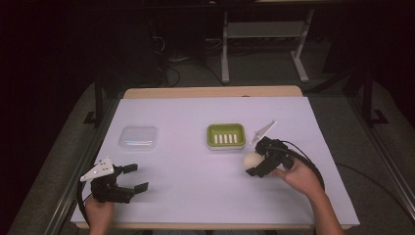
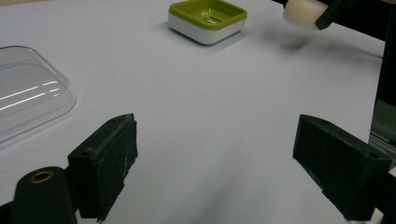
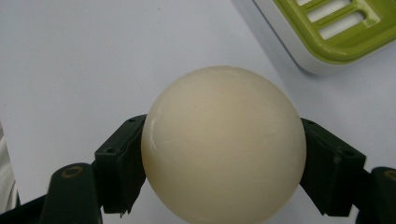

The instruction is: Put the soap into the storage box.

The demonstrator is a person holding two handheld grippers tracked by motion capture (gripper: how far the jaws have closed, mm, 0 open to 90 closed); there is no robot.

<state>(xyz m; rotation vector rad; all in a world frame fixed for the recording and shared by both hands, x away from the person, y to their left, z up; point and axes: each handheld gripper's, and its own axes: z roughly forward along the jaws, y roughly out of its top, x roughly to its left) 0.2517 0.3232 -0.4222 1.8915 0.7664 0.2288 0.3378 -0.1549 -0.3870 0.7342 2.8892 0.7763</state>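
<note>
At the near edge of the table, the left gripper rests with its jaws spread wide and empty. Farther in, the right gripper clamps a round cream soap bar, just short of the green soap dish. The smooth, curved bar could squirt from the narrow pads or miss the dish. A clear lid lies well apart.
</note>
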